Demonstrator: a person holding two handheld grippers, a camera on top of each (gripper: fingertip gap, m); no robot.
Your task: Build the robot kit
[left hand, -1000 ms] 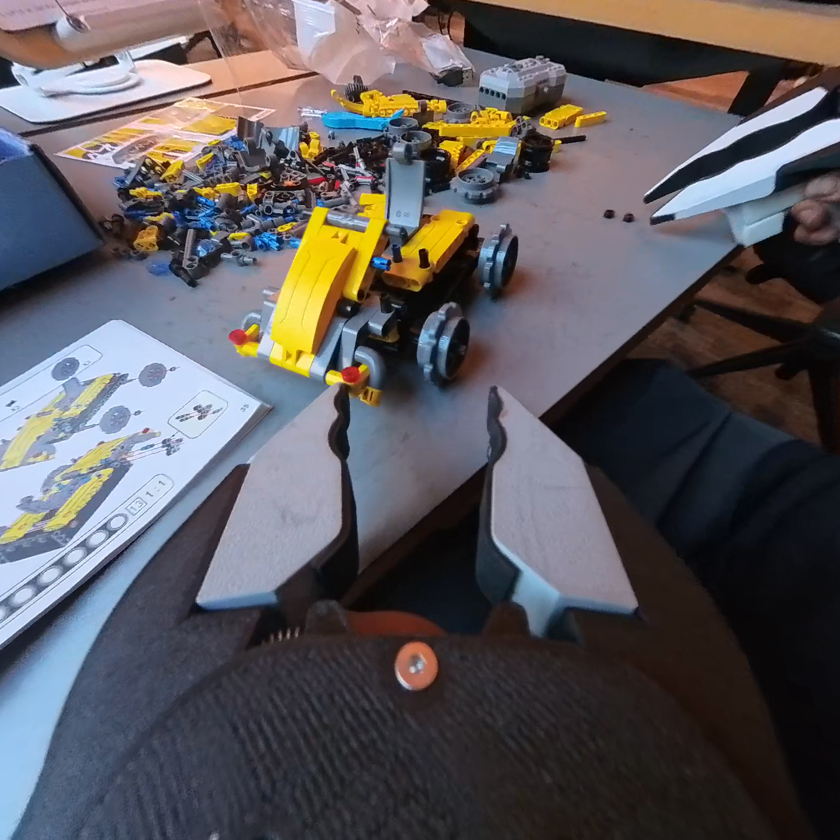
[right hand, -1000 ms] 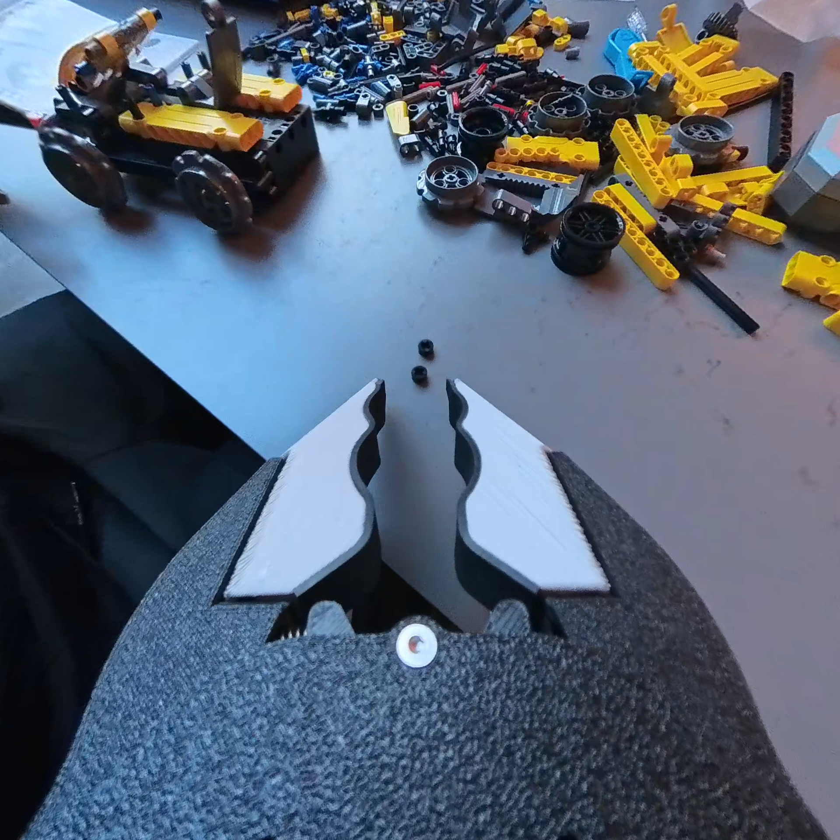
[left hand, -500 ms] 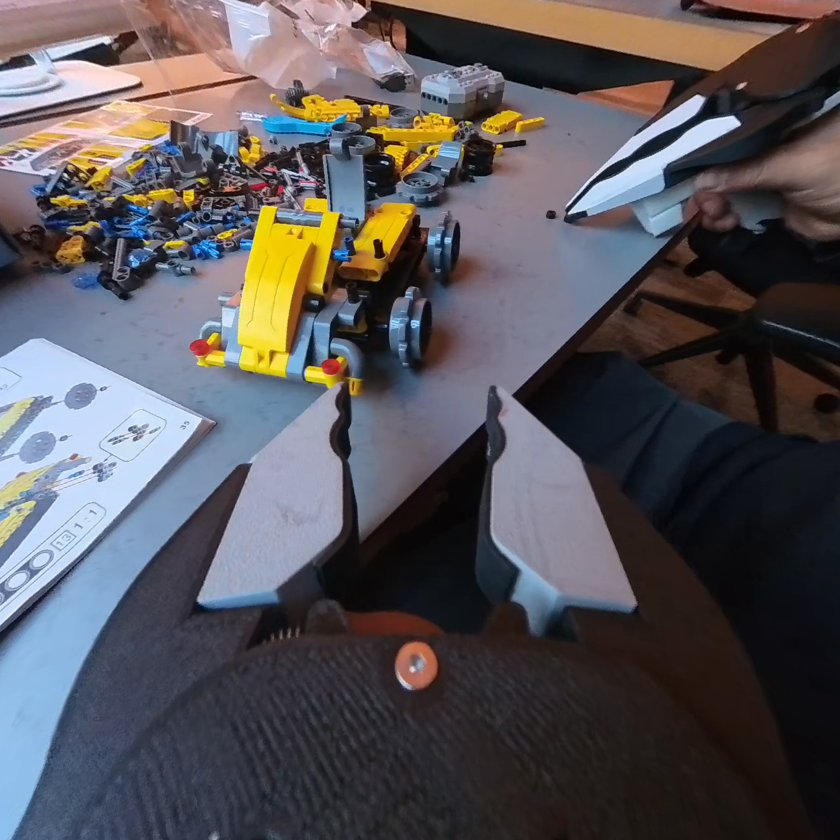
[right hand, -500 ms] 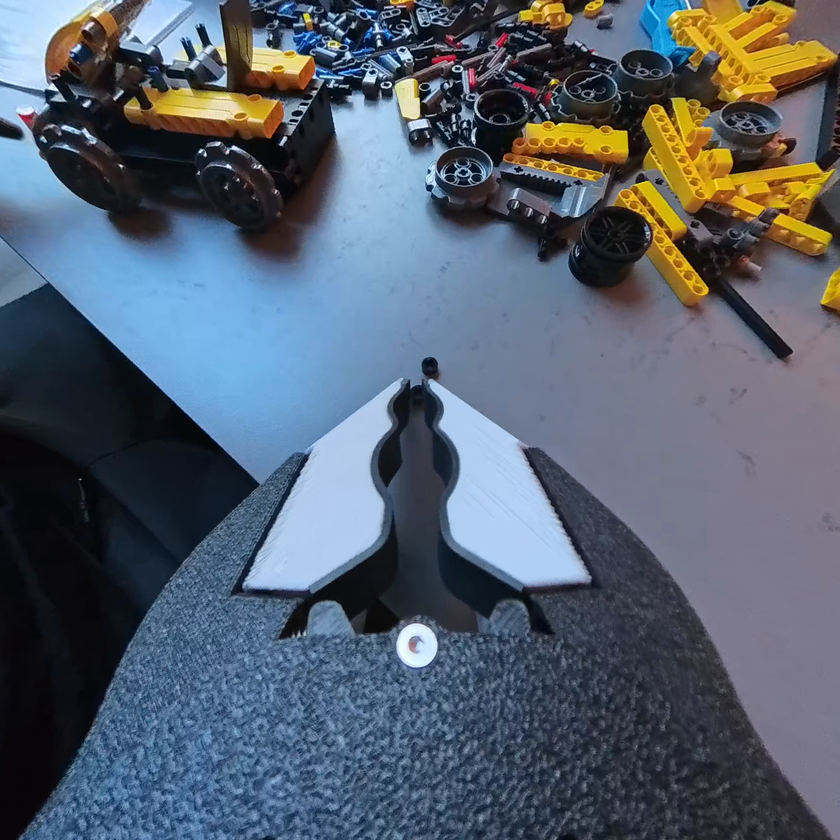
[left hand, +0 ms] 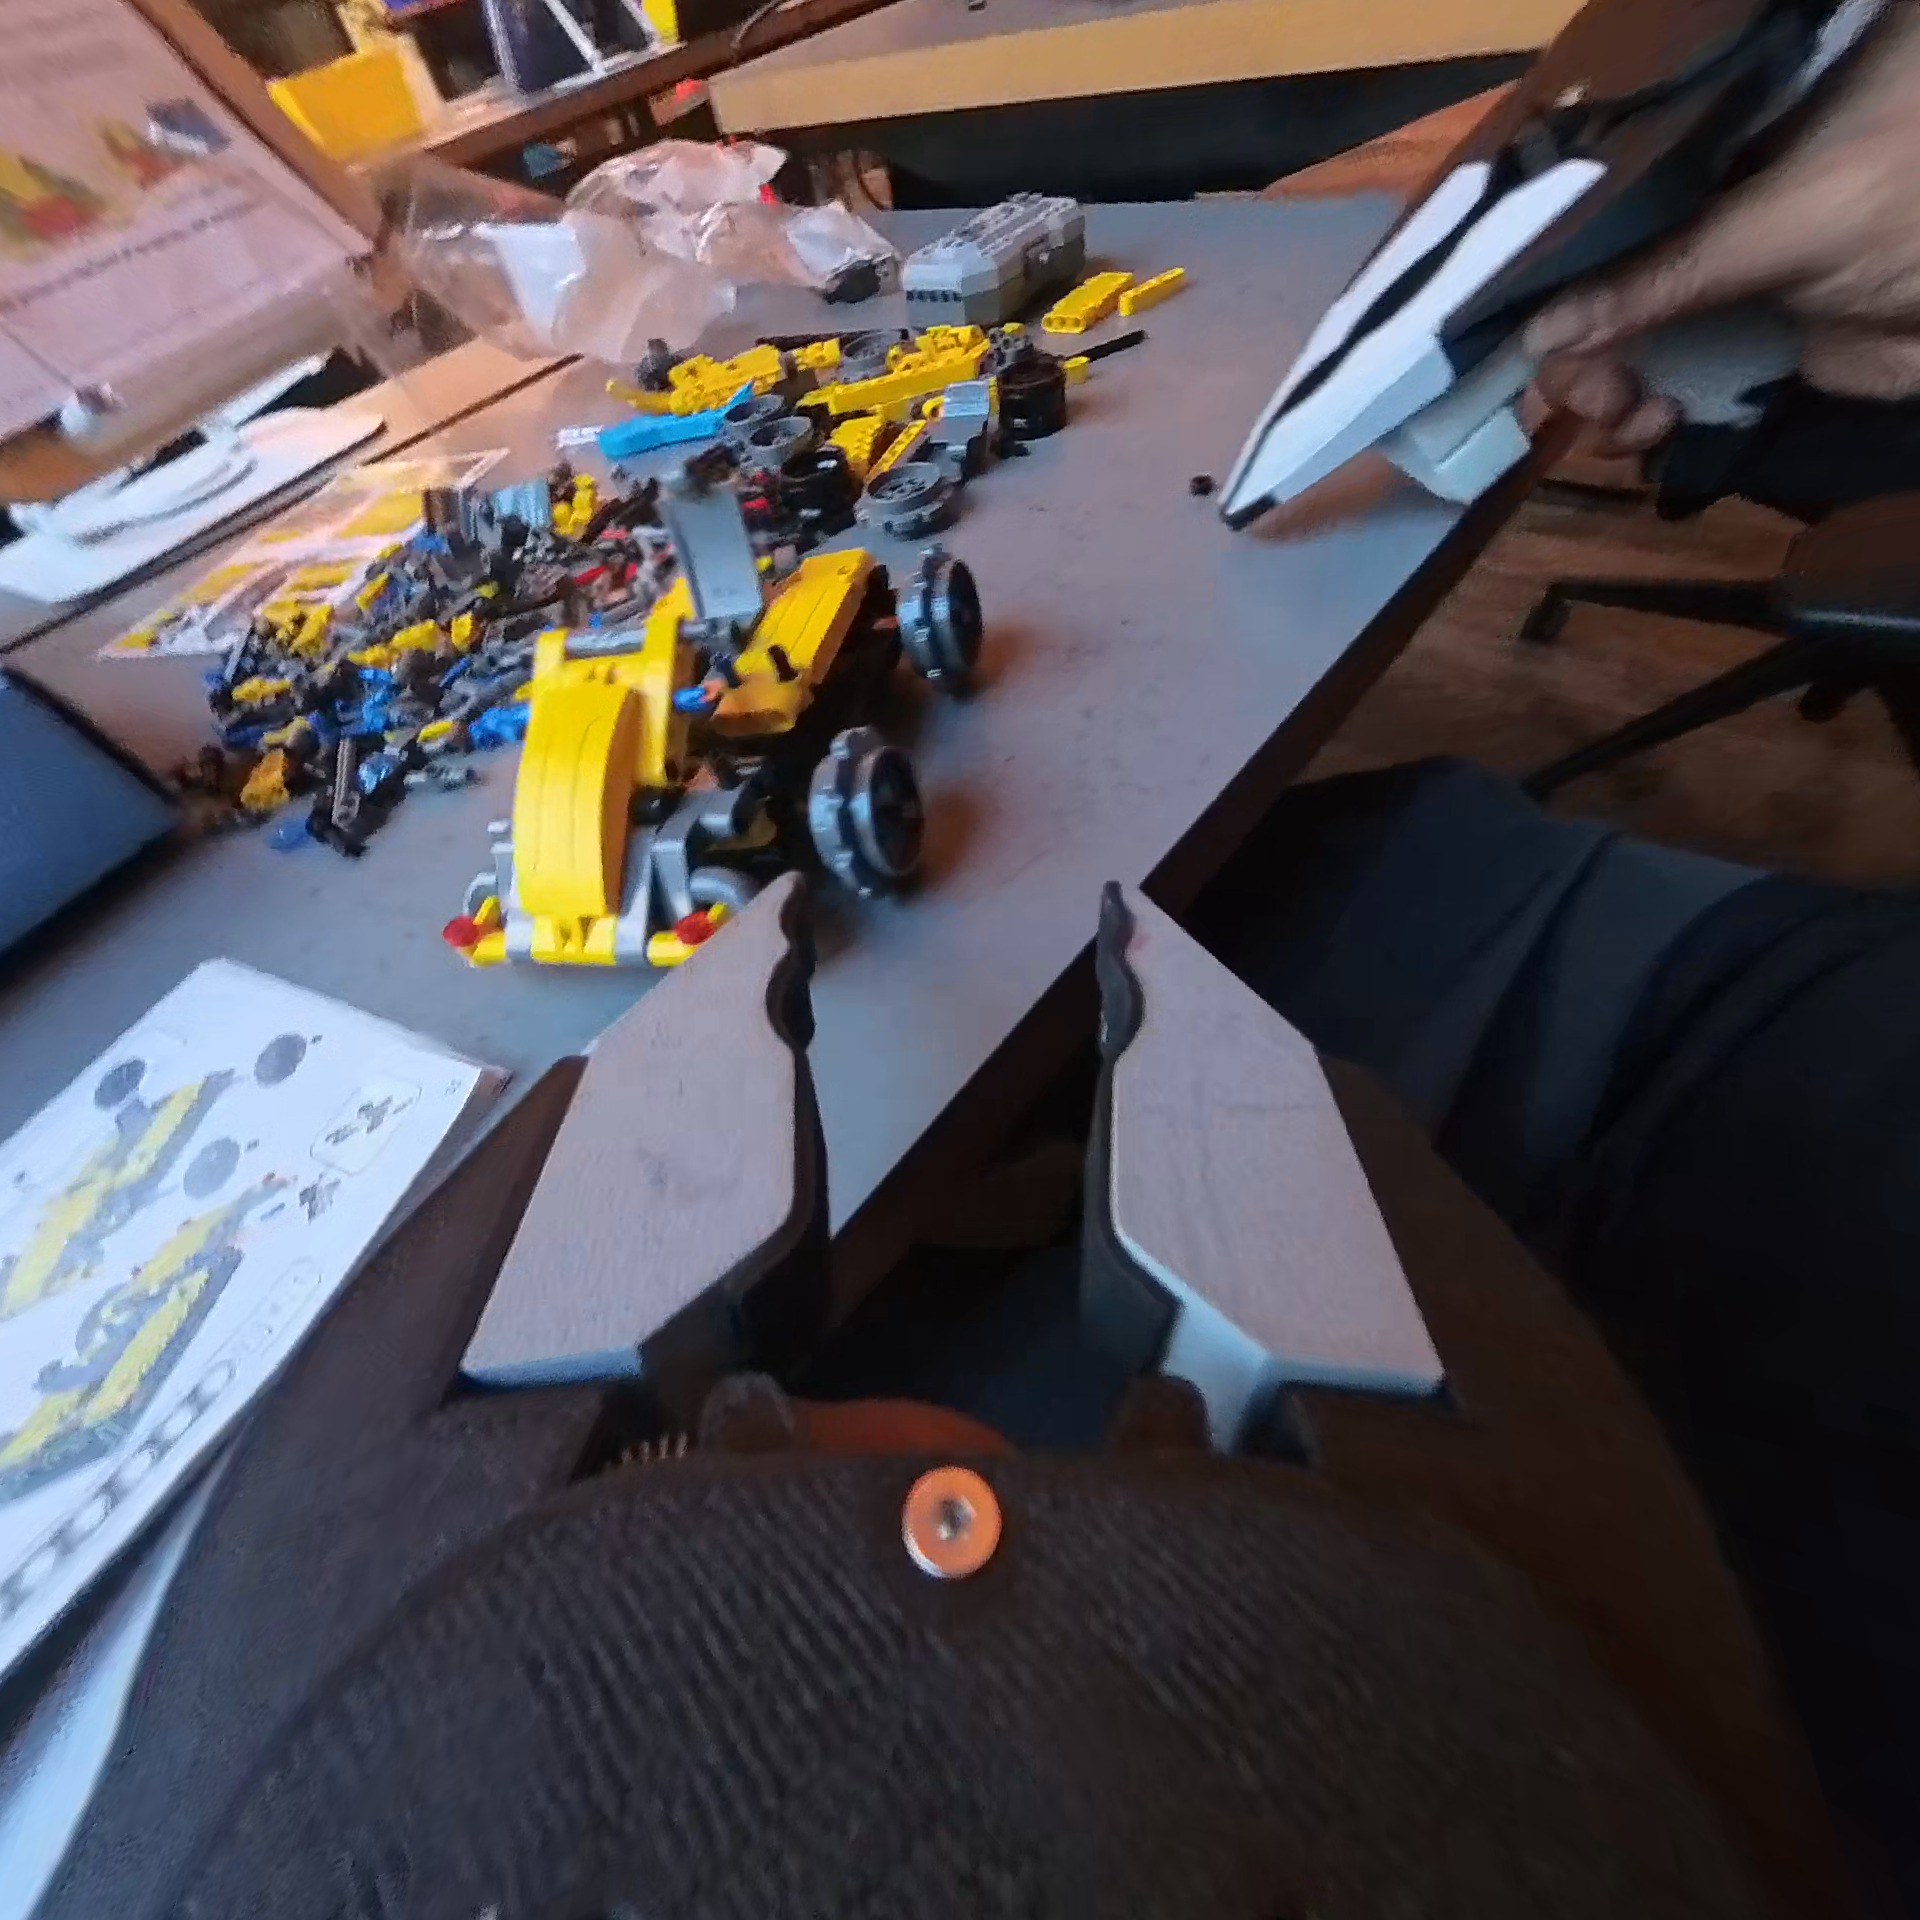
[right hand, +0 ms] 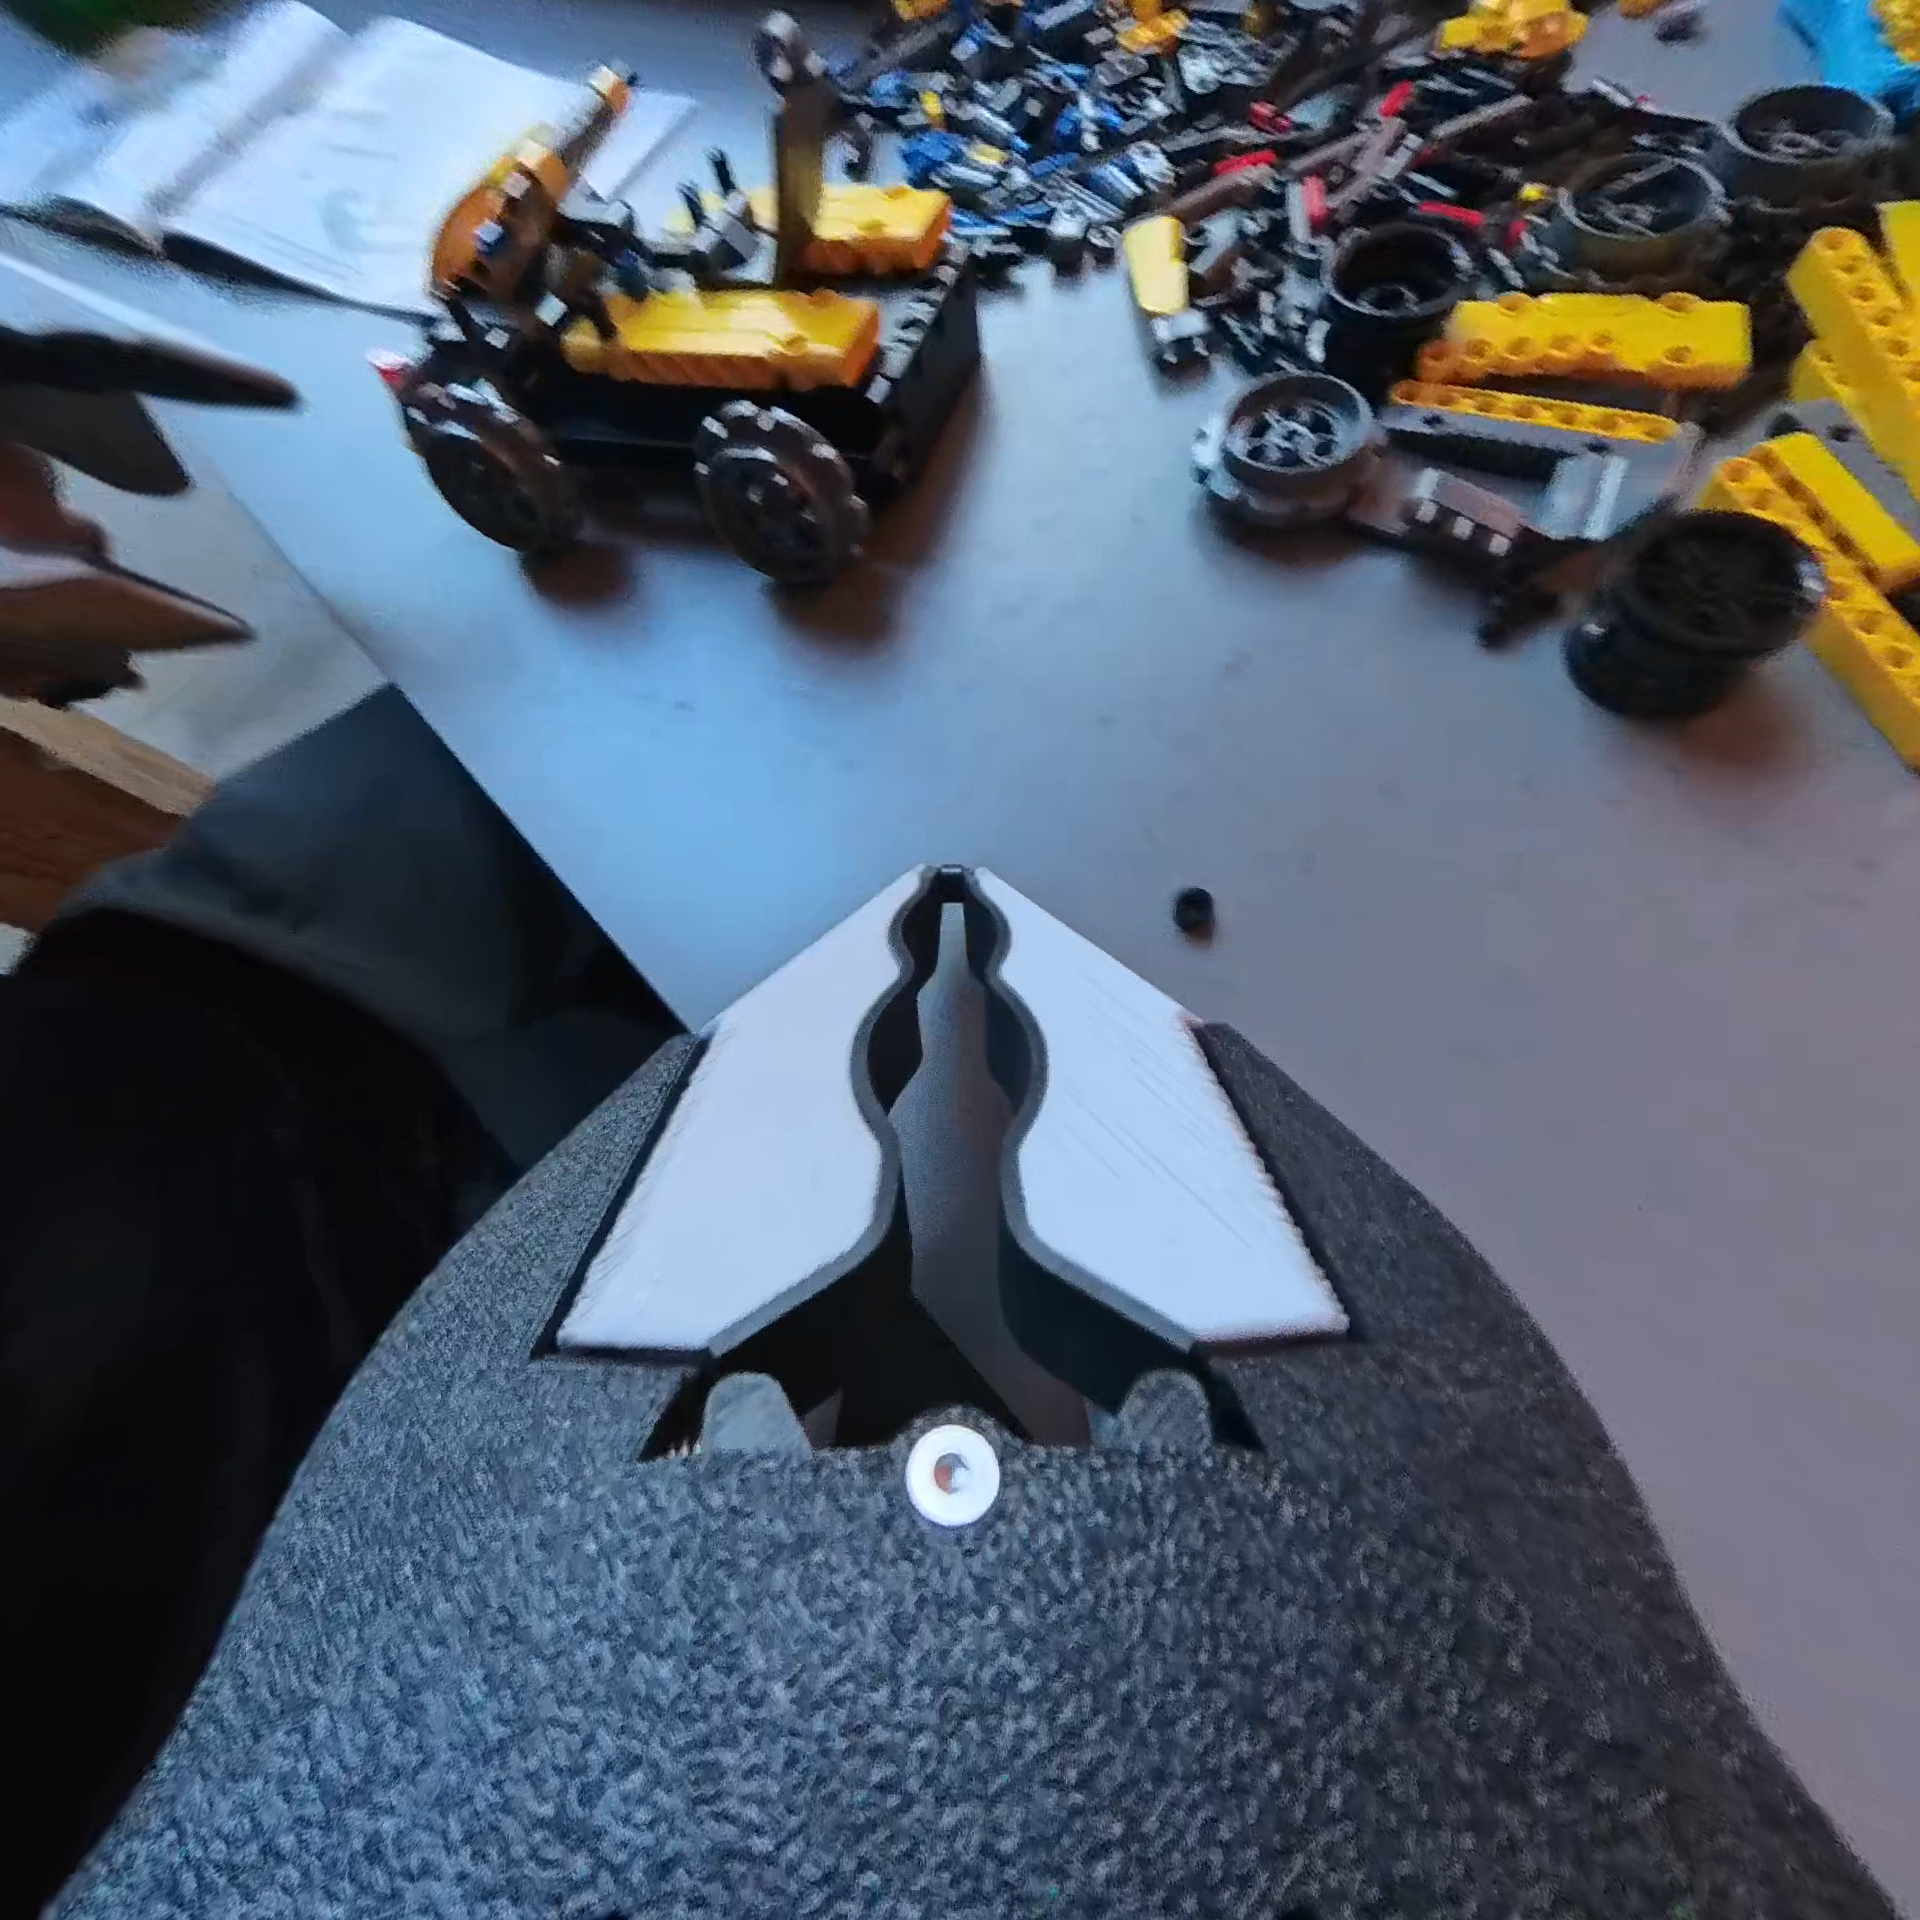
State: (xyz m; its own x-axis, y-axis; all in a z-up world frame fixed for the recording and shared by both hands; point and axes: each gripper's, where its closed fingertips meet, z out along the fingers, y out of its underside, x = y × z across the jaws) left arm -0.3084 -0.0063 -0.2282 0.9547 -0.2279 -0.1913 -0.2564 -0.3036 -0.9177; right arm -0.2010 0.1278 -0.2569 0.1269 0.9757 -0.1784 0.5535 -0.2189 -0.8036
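Two black textured tool point(right hand: 951, 878) bodies with pale wavy-edged fingers point(left hand: 665, 1164), one central screw each

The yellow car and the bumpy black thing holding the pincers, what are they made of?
The yellow car looks like hard, shiny plastic: snap-together bricks with studs and holes, and its curved bonnet catches the light. The right gripper body looks like rough, matte printed plastic; its pebbly grain shows. The white fingers show fine ridged lines, probably printed too.

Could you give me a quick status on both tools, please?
Left tool open, empty, near yellow vehicle. Right tool shut on small black piece. Second black piece loose on table.
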